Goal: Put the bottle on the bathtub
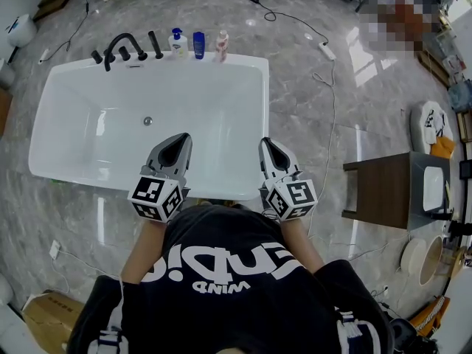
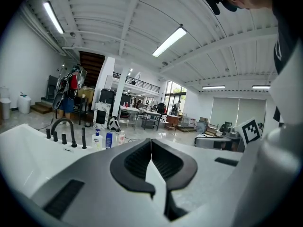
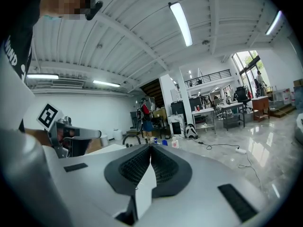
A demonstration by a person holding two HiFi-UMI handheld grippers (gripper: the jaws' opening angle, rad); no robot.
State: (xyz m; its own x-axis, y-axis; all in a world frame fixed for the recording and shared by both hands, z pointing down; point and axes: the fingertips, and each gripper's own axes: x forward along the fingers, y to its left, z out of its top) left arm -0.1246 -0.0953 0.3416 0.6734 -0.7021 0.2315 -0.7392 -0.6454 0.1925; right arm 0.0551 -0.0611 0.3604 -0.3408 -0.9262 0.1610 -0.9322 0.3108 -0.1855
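A white bathtub fills the left middle of the head view. On its far rim stand a white pump bottle, a blue bottle and a pink-white bottle, to the right of a black faucet. My left gripper hovers over the tub's near rim, shut and empty. My right gripper is beside the tub's near right corner, also shut and empty. The bottles show small beyond the left gripper. The right gripper points at them too.
A dark wooden side table stands at the right with a white basin next to it. A cable and power strip lie on the marble floor beyond the tub. A cardboard box sits at lower left.
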